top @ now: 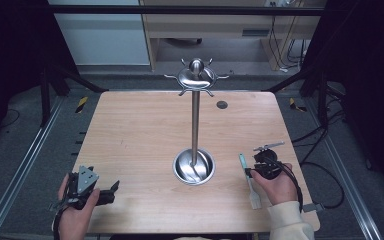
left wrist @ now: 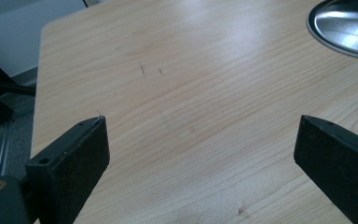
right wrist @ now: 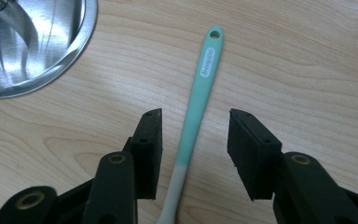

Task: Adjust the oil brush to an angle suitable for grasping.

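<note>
In the high view, a wooden bench (top: 130, 130) carries a tall steel hook stand (top: 195, 120) whose round dished base sits near the middle and whose crown of hooks is bare. To the right of that base lies a spatula (top: 249, 182) with a mint handle and a pale blade, flat on the wood, its hanging hole pointing away from the person. The right claw (top: 250, 172) hangs just above the handle's middle, while the left claw (top: 114, 187) waits well apart at the near left corner. In the left gripper view, the jaws stand wide apart with nothing but bare bench between them, the rim of the stand's base (left wrist: 345, 28) showing at the upper right; this claw is released and idle. In the right gripper view, the jaws straddle the spatula's handle (right wrist: 198, 102) with clear gaps on both sides, so the pads do not press it: the claw is released and the spatula rests on the bench, the stand's base (right wrist: 42, 46) at the upper left. Judging from this, the work looks barely begun: nothing hangs on the stand. A firm grip, a lift and threading the handle's hole (right wrist: 214, 34) onto a hook all seem left to do.
</note>
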Available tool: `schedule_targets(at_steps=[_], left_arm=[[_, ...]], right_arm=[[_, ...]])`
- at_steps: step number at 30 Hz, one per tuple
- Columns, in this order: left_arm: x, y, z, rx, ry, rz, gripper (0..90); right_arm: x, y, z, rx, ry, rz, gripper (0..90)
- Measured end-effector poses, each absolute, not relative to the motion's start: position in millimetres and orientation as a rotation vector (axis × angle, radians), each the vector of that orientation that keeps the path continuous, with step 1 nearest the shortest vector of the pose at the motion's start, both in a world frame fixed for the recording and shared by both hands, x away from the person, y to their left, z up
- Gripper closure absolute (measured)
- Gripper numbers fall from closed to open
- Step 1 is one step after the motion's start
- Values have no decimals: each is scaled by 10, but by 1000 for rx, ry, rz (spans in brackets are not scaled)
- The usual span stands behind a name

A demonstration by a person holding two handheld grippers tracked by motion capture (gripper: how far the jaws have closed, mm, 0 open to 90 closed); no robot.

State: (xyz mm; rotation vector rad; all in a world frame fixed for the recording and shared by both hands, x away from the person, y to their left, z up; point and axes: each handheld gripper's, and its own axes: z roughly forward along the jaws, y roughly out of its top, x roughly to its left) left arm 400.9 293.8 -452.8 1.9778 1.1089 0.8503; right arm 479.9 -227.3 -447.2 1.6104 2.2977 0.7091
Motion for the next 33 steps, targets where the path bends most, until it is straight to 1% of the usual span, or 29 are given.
schedule_targets(at_steps=[2, 7, 13, 16, 19, 23, 26, 33], left_arm=[[3950, 2939, -4489, 1936, 1115, 845, 28], [3926, 2942, -4462, 1929, 1127, 852, 28], [3864, 2921, -4411, 1906, 1078, 867, 26], [3865, 2902, -4416, 1889, 1039, 823, 26], [3870, 2881, -4417, 1903, 1012, 834, 25], [3900, 2904, -4431, 1890, 1031, 829, 25], [3922, 2943, -4454, 1876, 1078, 821, 25], [3969, 2914, -4471, 1887, 1078, 819, 25]], right_arm=[[4781, -2273, -4463, 1611, 2304, 705, 548], [4743, -2275, -4437, 1641, 2317, 686, 541], [4713, -2225, -4355, 1654, 2338, 600, 561], [4715, -2115, -4348, 1668, 2361, 536, 584], [4723, -2045, -4373, 1659, 2361, 479, 593], [4752, -2047, -4402, 1689, 2356, 442, 610], [4832, -2108, -4486, 1744, 2360, 421, 630], [4925, -2142, -4593, 1758, 2397, 383, 661]])
